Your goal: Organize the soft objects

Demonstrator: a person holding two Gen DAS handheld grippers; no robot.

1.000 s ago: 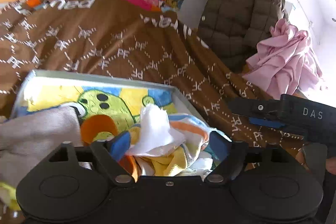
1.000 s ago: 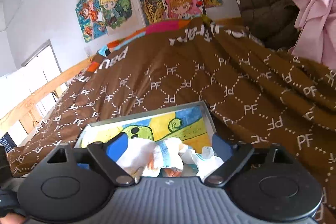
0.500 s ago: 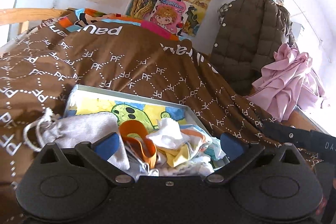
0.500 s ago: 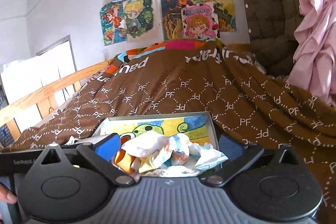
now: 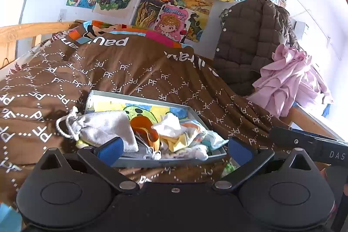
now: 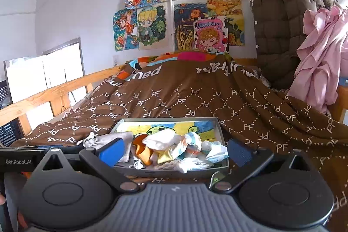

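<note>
A shallow grey box point(image 5: 139, 99) with a cartoon picture inside lies on the brown blanket; it also shows in the right wrist view point(image 6: 219, 129). In it lie a grey drawstring pouch point(image 5: 102, 127), an orange piece point(image 5: 143, 126), a white cloth point(image 5: 169, 124) and several small patterned cloths point(image 6: 191, 142). My left gripper point(image 5: 174, 148) is open and empty, just in front of the box. My right gripper point(image 6: 174, 150) is open and empty, also in front of the box, to the right of the left one.
The brown "PF" blanket point(image 6: 195, 97) covers the bed. A brown quilted jacket point(image 5: 250, 42) and pink clothes point(image 5: 289, 79) hang at the right. A wooden bed rail point(image 6: 54, 92) runs along the left. Drawings hang on the back wall.
Both grippers have drawn back and up from the box, which now looks smaller and farther. The cloths stay in the box.
</note>
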